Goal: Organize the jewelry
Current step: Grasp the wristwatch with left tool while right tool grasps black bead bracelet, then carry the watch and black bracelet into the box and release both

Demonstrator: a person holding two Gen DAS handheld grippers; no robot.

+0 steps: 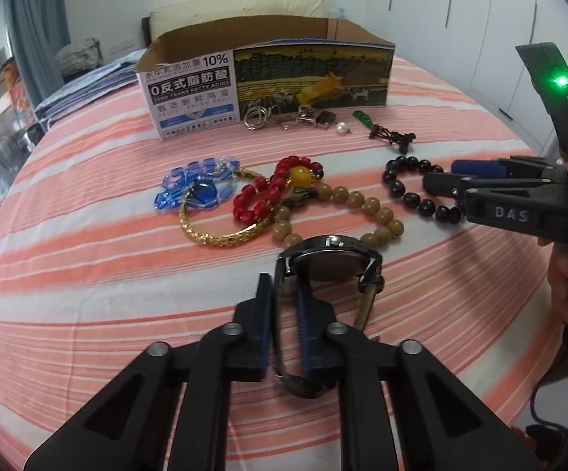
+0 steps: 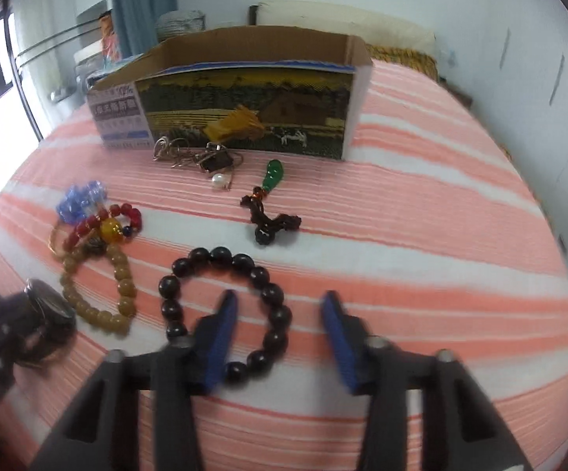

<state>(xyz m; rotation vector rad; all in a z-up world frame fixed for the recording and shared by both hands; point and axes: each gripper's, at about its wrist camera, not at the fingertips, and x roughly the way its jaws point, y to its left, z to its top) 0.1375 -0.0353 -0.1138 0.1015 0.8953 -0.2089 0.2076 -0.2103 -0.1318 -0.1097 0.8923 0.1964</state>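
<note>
Watch (image 1: 333, 261) lies on the striped bed (image 1: 87, 274), its strap pinched in the left claw (image 1: 285, 298); the right claw (image 2: 280, 314) stands wide, straddling the black bead bracelet (image 2: 268, 294).

Open striped bedspread (image 2: 421, 235) right of jewelry.

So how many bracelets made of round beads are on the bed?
3. The red bracelet lies in the middle pile, the tan bracelet just right of it, and the black bracelet apart, further right. The box may hide more.
</note>
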